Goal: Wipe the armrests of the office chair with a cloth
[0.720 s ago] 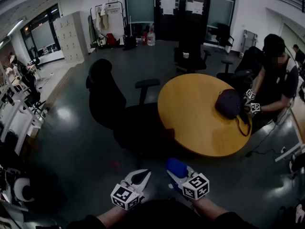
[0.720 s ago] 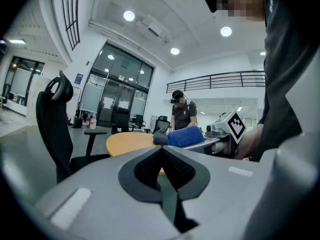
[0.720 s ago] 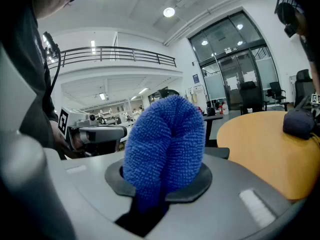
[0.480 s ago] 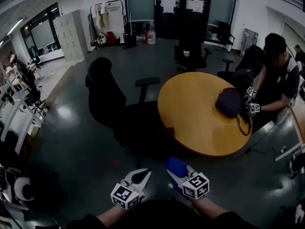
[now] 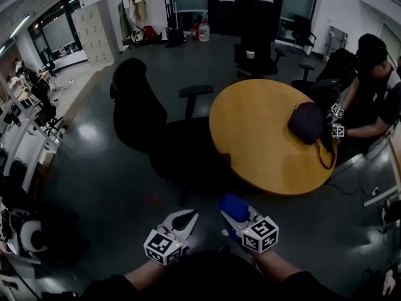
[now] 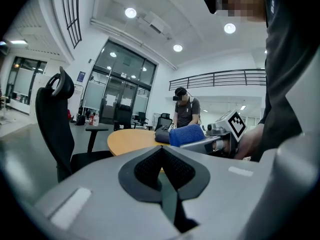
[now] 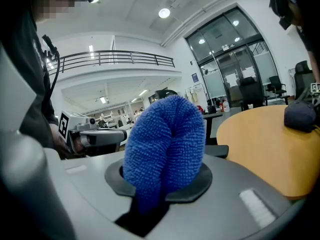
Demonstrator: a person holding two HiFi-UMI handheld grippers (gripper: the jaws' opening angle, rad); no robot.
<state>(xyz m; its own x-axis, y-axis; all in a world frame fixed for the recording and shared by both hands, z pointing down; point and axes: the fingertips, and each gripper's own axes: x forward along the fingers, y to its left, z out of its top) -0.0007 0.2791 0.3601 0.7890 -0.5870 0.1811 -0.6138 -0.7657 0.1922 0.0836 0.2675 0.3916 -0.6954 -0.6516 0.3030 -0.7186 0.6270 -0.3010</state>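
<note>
A black office chair (image 5: 141, 121) stands left of the round wooden table, its far armrest (image 5: 195, 91) raised on a post beside the table edge. My right gripper (image 5: 233, 211) is shut on a folded blue cloth (image 7: 165, 144), held low near my body. My left gripper (image 5: 182, 218) is beside it, jaws closed with nothing between them. Both grippers are well short of the chair. The left gripper view shows the chair back (image 6: 55, 119) at left and the blue cloth (image 6: 187, 134) at right.
The round wooden table (image 5: 263, 137) carries a dark bag (image 5: 307, 123). A person (image 5: 369, 99) with two grippers sits at its far right. More black chairs (image 5: 257, 58) stand behind. Lockers (image 5: 97, 27) and desks line the left side.
The head view has shifted slightly, so the chair and table sit a little lower in frame. Both grippers keep their place and hold.
</note>
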